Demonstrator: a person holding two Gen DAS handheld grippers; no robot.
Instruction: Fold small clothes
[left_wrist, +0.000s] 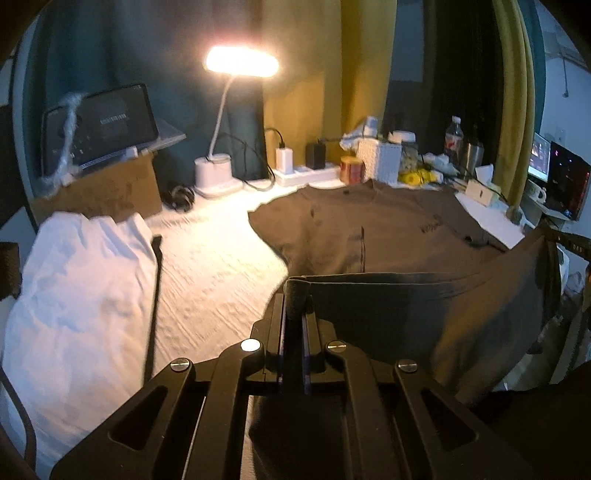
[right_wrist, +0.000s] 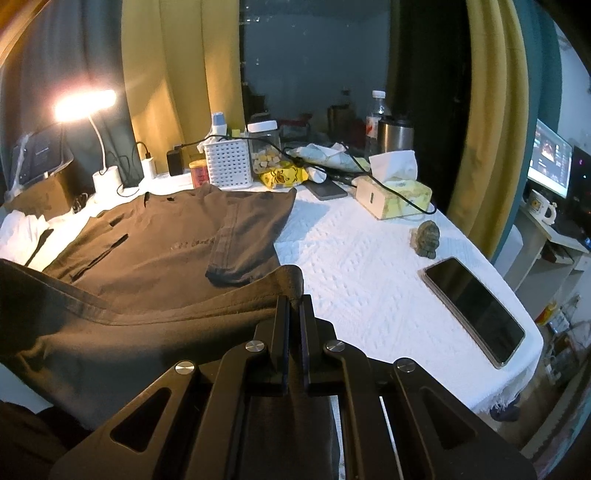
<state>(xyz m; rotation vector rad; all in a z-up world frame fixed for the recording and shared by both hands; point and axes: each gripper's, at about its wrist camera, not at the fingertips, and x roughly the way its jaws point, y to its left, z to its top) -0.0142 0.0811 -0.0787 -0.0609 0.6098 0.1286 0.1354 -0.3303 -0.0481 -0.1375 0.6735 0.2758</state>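
Item one, the brown T-shirt (right_wrist: 162, 236): it lies spread over the white textured tablecloth (right_wrist: 369, 280), collar toward the far clutter, one sleeve folded in across the chest, near hem lifted off the cloth. My left gripper (left_wrist: 294, 295) is closed tight on the hem's left corner, fabric bunched between the fingers and standing up above the tips. My right gripper (right_wrist: 294, 299) is likewise clamped shut on the right corner, the hem sagging in a band between the two. Item two, a white garment (left_wrist: 74, 280) heaped at the left of the shirt, a dark strap (left_wrist: 155, 295) lying along its edge. Open cloth: a bare lane between the white garment and the shirt, and a wider patch to the shirt's right. That right patch ends at a smartphone (right_wrist: 474, 310) near the table's edge and a small dark figurine (right_wrist: 426, 238) beyond it. Far edge, crowded: a lit desk lamp (left_wrist: 225, 122), a power strip (left_wrist: 306, 173), a white perforated basket (right_wrist: 229, 166), a tissue box (right_wrist: 395, 192), a water bottle (right_wrist: 376, 118).
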